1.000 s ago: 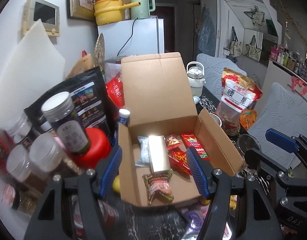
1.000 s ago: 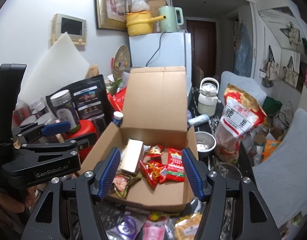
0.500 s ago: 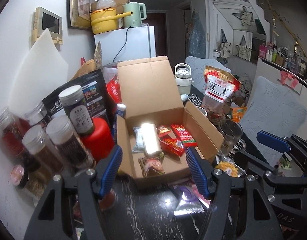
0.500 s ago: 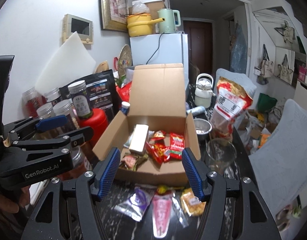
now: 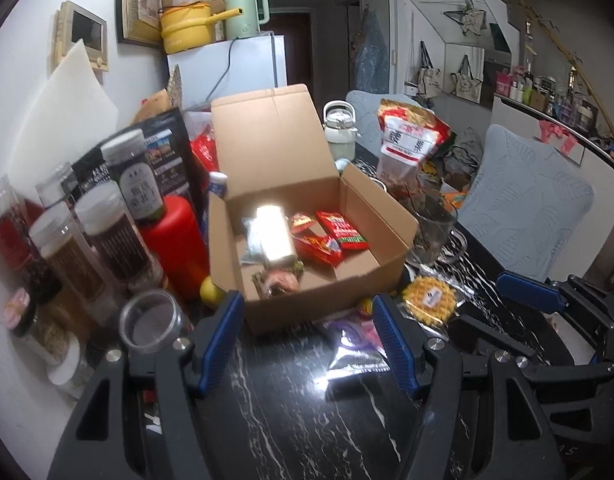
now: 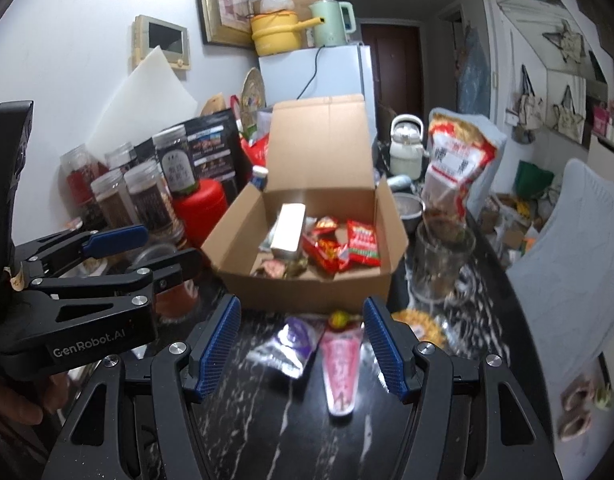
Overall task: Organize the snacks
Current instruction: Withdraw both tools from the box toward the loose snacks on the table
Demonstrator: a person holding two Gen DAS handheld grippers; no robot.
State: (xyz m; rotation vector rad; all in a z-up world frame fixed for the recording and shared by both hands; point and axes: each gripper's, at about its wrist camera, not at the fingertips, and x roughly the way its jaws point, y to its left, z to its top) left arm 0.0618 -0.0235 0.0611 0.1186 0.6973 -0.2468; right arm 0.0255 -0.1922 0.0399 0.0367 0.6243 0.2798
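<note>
A: Where do the snacks lie?

B: Most sit in the open cardboard box (image 6: 307,276) on the black marbled table (image 6: 267,420), just beyond both grippers. Loose ones lie before it: a purple packet (image 6: 291,340) and a pink packet (image 6: 341,368) between the right gripper (image 6: 301,340) fingers, not touched.

A: And the grips?

B: Both half open, holding nothing. The left gripper (image 5: 305,340) frames the box's front wall.

A: Around it?

B: Spice jars (image 5: 107,232) and a red container (image 5: 173,236) crowd the left; a glass mug (image 6: 443,264) and a waffle packet (image 5: 429,300) stand right. A white fridge (image 6: 319,76) is behind.
</note>
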